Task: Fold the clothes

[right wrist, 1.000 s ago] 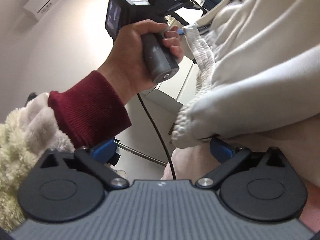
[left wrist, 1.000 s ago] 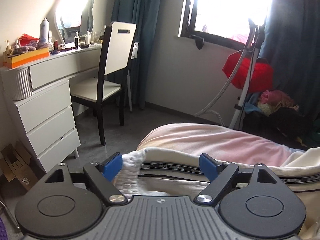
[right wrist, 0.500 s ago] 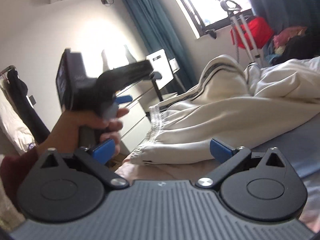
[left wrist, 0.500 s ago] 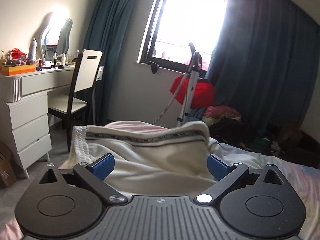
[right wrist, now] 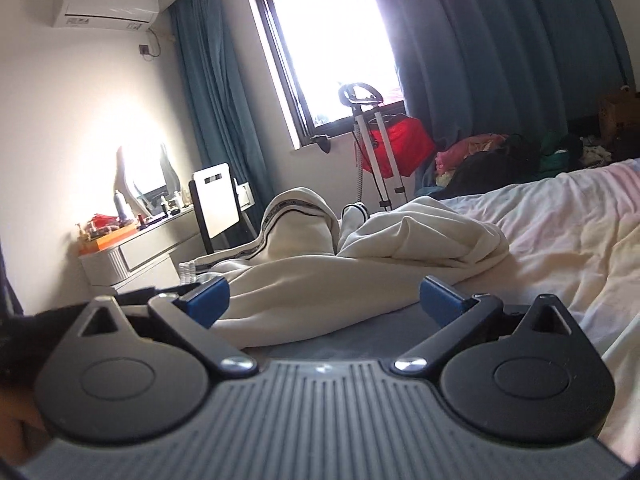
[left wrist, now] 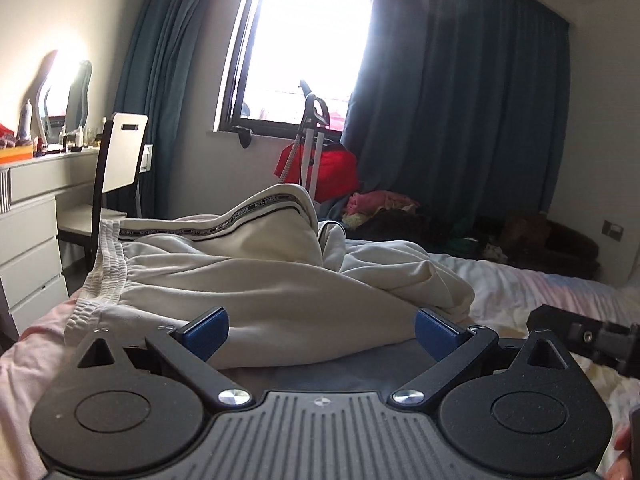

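The cream trousers (left wrist: 256,280), earlier hanging beside the right gripper (right wrist: 324,300), now lie crumpled on the bed (left wrist: 540,296).

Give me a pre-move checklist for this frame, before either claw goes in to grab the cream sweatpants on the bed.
1. Left claw open and empty: ok, blue pads wide apart, nothing between them.
2. Right claw open and empty: ok, same.
3. Cream sweatpants resting on the bed, not held: ok.
4. Sweatpants laid flat for folding: not ok, bunched, one leg humped up with the striped side tape on top.
5. Elastic waistband visible and reachable: ok, at the near left edge.
6. Both leg cuffs located: cannot tell, hidden in the folds.
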Demonstrator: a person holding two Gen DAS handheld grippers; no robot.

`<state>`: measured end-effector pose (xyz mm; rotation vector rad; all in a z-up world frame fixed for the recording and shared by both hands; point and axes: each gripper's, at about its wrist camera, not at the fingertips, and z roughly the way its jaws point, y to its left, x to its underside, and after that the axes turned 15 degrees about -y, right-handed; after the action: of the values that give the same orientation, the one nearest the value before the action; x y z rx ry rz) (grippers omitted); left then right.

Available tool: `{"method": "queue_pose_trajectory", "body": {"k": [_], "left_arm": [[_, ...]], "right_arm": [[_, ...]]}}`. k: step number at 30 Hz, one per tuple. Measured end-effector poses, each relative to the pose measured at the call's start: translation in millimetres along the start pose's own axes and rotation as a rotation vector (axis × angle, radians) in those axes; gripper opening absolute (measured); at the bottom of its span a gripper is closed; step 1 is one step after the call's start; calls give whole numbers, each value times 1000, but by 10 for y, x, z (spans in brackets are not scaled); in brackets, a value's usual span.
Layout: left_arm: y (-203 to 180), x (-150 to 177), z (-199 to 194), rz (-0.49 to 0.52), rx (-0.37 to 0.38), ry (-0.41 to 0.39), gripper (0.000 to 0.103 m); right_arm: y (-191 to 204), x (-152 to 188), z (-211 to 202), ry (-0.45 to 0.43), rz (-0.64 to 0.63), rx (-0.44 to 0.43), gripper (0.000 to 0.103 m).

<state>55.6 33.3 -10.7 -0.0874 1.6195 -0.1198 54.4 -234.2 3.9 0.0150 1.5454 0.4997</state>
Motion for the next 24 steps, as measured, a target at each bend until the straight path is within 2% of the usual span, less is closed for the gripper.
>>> {"method": "queue_pose_trajectory", "body": {"k": [3, 9, 11, 13, 15, 18, 21, 24], "left_arm": [[-75, 73, -111, 26, 15, -11, 101], [15, 55, -7, 13, 9, 7, 102], [-5, 27, 32, 67, 43, 8, 102], [-20, 13, 40, 117, 42, -13, 102], [19, -3, 74, 97, 47, -11, 102], [109, -18, 143, 50, 61, -11, 102], [203, 28, 281, 49, 47, -16, 102], [308, 123, 472, 26, 31, 7, 103]], "right_arm": [[-75, 29, -4, -11, 8, 27, 103], [-208, 49, -38, -4, 33, 75, 103], [-276, 71, -17, 12, 55, 94, 103], [-391, 75, 72, 35, 119, 97, 103], [-529, 63, 203, 55, 201, 101, 103], [-731, -43, 587, 75, 284, 140, 103], [-832, -163, 1121, 69, 238, 133, 103], [-953, -213, 1828, 100, 180, 148, 103]]}}
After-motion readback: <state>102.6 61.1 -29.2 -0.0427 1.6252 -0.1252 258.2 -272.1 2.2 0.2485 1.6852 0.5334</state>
